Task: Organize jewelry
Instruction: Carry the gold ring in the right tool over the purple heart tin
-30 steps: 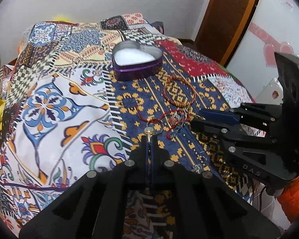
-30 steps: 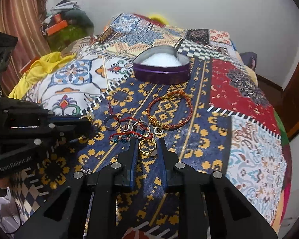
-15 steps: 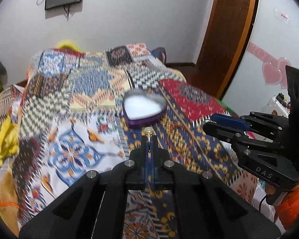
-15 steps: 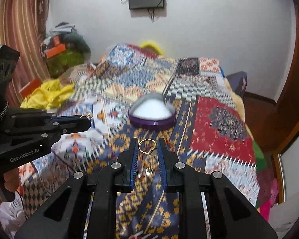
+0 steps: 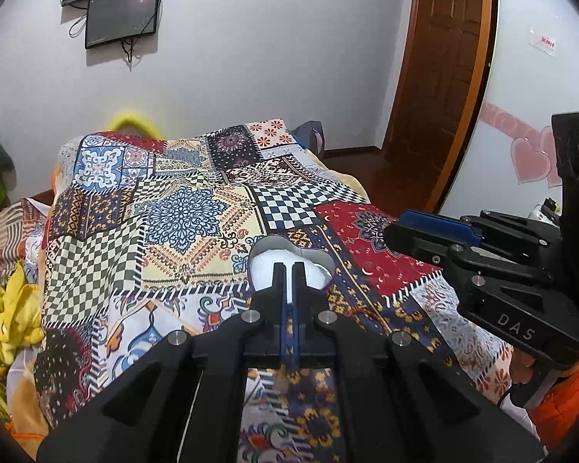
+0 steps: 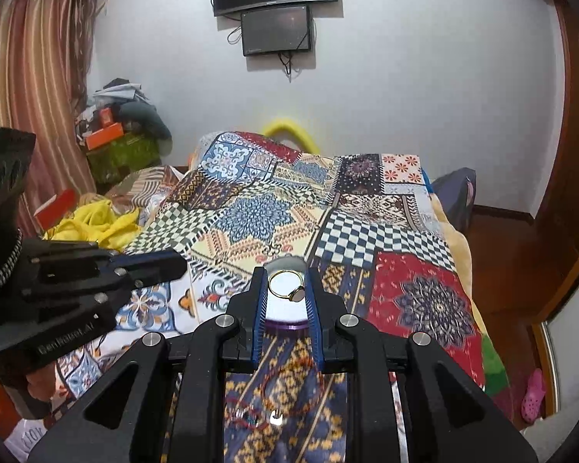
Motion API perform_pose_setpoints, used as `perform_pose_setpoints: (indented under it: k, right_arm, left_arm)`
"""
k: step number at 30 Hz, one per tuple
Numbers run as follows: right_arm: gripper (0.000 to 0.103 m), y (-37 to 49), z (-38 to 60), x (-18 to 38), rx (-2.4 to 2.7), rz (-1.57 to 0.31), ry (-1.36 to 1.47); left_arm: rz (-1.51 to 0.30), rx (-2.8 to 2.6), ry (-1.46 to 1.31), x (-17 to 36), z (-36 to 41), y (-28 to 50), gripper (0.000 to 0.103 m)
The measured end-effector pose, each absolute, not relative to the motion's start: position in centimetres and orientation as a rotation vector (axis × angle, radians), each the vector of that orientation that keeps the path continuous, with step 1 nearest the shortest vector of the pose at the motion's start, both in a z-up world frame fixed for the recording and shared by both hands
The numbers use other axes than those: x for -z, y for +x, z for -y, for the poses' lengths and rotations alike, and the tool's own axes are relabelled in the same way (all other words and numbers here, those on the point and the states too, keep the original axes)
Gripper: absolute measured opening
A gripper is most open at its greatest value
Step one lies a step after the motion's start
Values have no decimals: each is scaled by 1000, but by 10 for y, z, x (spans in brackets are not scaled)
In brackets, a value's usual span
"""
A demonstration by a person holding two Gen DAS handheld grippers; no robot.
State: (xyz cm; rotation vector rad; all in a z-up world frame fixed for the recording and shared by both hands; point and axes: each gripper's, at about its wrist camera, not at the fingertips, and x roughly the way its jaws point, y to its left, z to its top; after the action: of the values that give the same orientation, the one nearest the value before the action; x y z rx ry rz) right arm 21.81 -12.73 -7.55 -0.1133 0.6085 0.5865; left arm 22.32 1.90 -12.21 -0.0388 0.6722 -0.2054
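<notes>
A purple heart-shaped box with white padding (image 5: 312,260) sits on the patchwork bedspread (image 5: 181,216); it also shows in the right wrist view (image 6: 285,314). My left gripper (image 5: 288,268) is held above the box, its jaws slightly apart with nothing visible between the tips. My right gripper (image 6: 287,285) is shut on a gold ring (image 6: 287,284), held above the box. A red braided bracelet (image 6: 289,389) and other small pieces lie on the spread below my right gripper.
The right gripper shows at the right of the left wrist view (image 5: 482,270). Yellow cloth (image 6: 96,223) lies at the bed's left. A wooden door (image 5: 440,69) and wall screens (image 6: 276,4) stand behind the bed.
Both grippers have risen and tilted up from the jewelry pile towards the heart box. The small gold piece once at the left tips no longer shows. The right still holds the ring.
</notes>
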Motion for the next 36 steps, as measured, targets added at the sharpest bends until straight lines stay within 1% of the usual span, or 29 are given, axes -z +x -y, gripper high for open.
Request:
perform_pose_setpoints:
  k: [4, 11, 20, 22, 23, 24, 25, 26, 27, 34, 36]
  right_arm:
    - [17, 231, 120, 84, -600, -623, -108]
    - [17, 260, 113, 113, -615, -717, -97]
    - [17, 279, 109, 128, -635, -775, -107]
    - [17, 281, 107, 129, -642, -783, -107]
    - [17, 282, 106, 130, -642, -787, -112]
    - [17, 283, 104, 132, -642, -790, -118]
    - [17, 283, 104, 133, -643, -793, -121]
    - [17, 284, 103, 134, -647, -800, -123]
    - [17, 284, 102, 135, -651, -805, -124]
    - [18, 286, 99, 138, -661, -823, -141]
    - [18, 287, 98, 139, -663, -827, -143]
  left_arm:
    - [-694, 212, -48, 132, -21, 239, 1]
    - [-752, 215, -33, 154, -25, 264, 1]
    - [-824, 181, -45, 174, -52, 269, 1]
    - [-838, 178, -37, 177, -56, 269, 5]
    - [-856, 178, -38, 180, -58, 270, 14]
    - [-879, 178, -45, 184, -61, 272, 27]
    - [-897, 178, -54, 189, -63, 275, 34]
    - [-908, 178, -59, 192, -64, 276, 44]
    - [-927, 182, -64, 197, -65, 278, 48]
    - [-1048, 214, -49, 226, -60, 294, 48]
    - [-1063, 228, -40, 229, -57, 297, 45]
